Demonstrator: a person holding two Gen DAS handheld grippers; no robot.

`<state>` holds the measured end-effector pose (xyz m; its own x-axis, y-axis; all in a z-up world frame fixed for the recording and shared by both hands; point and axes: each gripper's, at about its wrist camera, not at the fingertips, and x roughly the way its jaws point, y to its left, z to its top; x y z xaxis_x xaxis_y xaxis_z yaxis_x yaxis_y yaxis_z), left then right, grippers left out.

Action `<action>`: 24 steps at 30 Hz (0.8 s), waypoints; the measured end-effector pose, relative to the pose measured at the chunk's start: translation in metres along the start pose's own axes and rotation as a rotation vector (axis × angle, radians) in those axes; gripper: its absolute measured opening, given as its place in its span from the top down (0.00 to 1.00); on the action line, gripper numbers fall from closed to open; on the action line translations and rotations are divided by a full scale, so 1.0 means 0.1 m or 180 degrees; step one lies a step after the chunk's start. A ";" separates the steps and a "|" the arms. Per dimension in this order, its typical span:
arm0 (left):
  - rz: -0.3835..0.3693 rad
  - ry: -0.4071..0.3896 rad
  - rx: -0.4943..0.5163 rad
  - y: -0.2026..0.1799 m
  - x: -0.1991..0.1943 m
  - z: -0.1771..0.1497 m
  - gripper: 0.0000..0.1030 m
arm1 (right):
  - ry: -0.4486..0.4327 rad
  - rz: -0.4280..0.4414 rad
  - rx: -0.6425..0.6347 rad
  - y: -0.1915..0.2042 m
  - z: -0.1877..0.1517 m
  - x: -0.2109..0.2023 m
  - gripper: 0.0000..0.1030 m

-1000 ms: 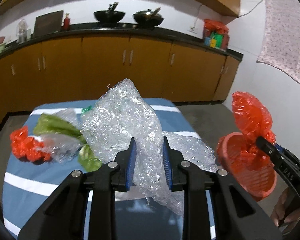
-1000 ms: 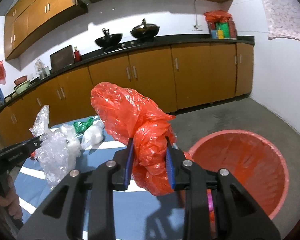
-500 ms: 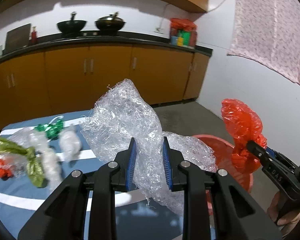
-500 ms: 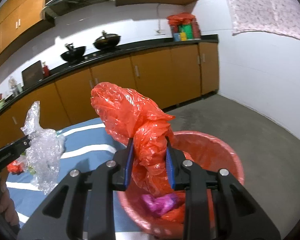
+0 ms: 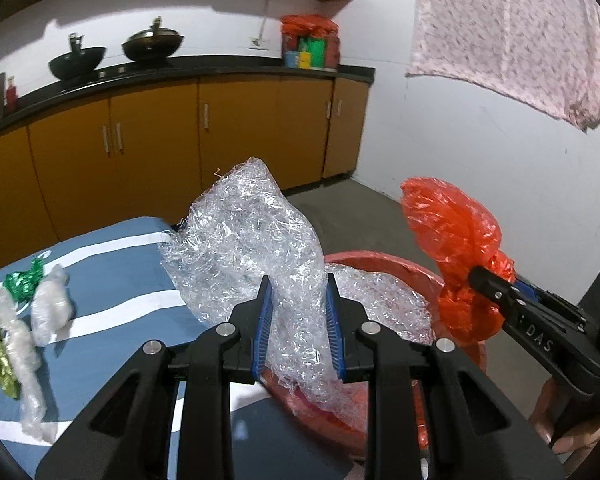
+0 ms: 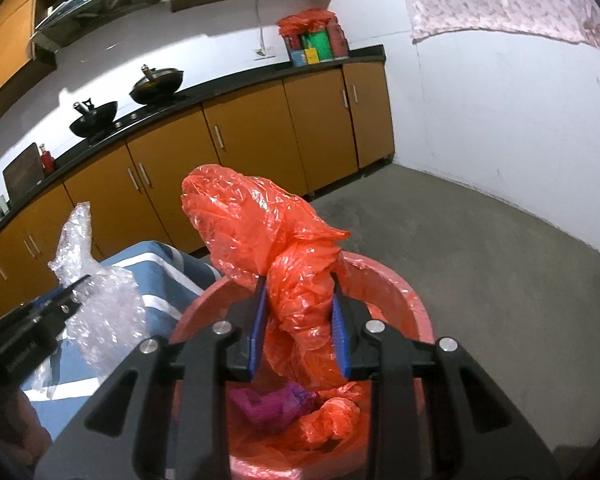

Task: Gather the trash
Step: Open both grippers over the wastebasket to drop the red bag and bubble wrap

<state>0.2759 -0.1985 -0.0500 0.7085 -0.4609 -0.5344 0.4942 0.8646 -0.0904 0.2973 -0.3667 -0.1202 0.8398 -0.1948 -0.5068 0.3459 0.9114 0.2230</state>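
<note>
Left tool [image 5: 297, 326]: clenched on bubble wrap [image 5: 252, 240], centre frame, over basin rim.
Right tool [image 6: 298, 334]: clenched on red plastic bag [image 6: 276, 248] above red basin [image 6: 384, 280].
Risk: light wrap may cling or drift outside on release.

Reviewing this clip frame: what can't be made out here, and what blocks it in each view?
- Contents of the red basin: right wrist view, mostly hidden by the right gripper and its red plastic bag.
- Basin floor: left wrist view, covered by the bubble wrap in the left gripper.
- Trash at the table's far left: left wrist view, cut off by the frame edge.
- Person: only fingers show.
</note>
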 end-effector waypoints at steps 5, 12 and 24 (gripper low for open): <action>-0.0050 0.0112 0.0069 -0.08 0.17 -0.06 0.75 | 0.0054 -0.0034 0.0053 -0.08 -0.04 0.11 0.72; -0.0105 0.0247 0.0125 -0.14 0.35 -0.13 0.75 | 0.0151 -0.0036 0.0169 -0.18 -0.06 0.29 0.72; -0.0185 0.0326 0.0129 -0.19 0.47 -0.17 0.64 | 0.0178 0.0098 0.0275 -0.28 -0.10 0.37 0.64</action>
<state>0.2912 -0.2326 -0.0872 0.6240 -0.4852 -0.6125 0.5543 0.8273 -0.0907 0.3144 -0.3962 -0.1537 0.8267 -0.1443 -0.5438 0.3571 0.8816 0.3088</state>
